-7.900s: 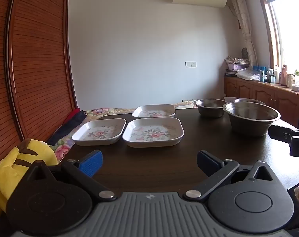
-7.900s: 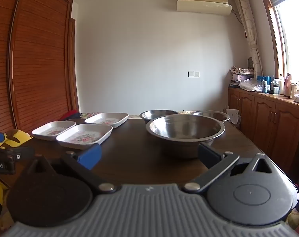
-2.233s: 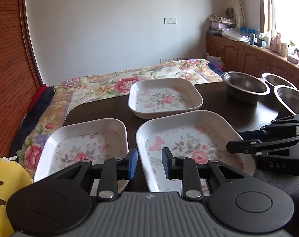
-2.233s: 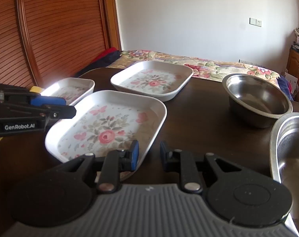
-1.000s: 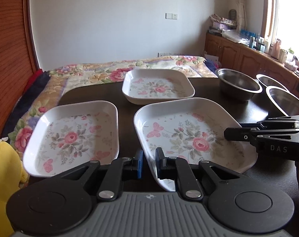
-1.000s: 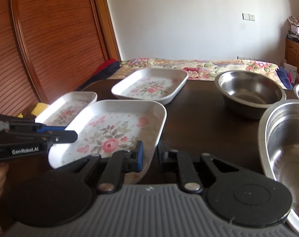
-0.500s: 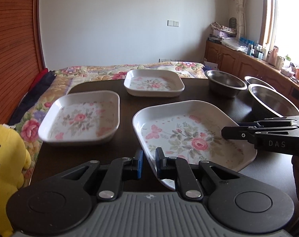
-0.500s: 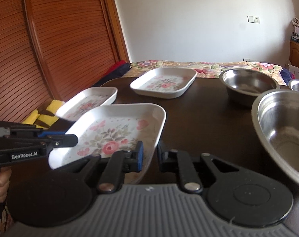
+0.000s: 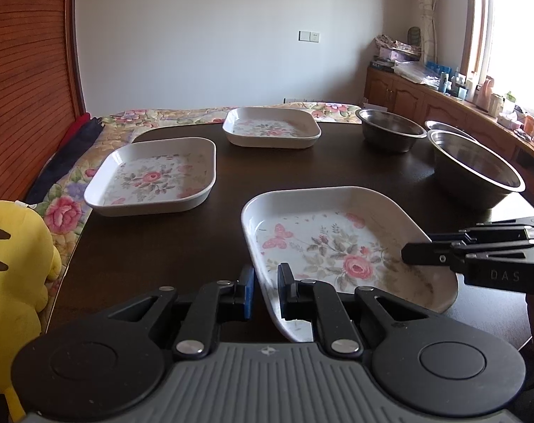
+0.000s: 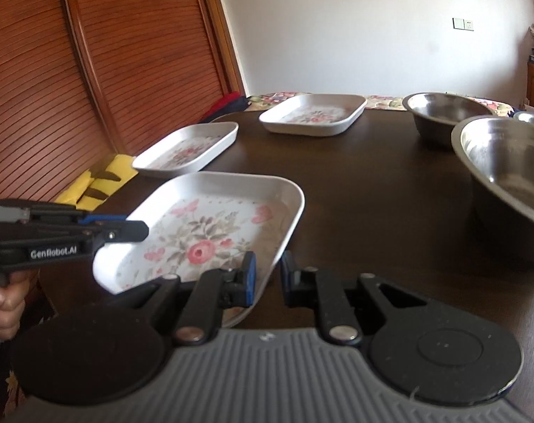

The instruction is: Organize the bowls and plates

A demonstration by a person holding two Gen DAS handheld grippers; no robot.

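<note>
I have the floral plate (image 9: 341,246) pinched by its rim on two sides: my left gripper (image 9: 265,290) clamps its near edge, my right gripper (image 10: 267,282) the opposite edge, holding it above the dark table (image 9: 168,246).

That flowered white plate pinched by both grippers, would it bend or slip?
The flowered plate probably stays stiff: its rim looks straight with the left gripper and right gripper clamping opposite edges. Its glossy surface might slip. It looks light, lifted off the table.

Daylight from the blown-out window (image 9: 513,35) — fisheye-bent edges, right wrist view slightly soft.
</note>
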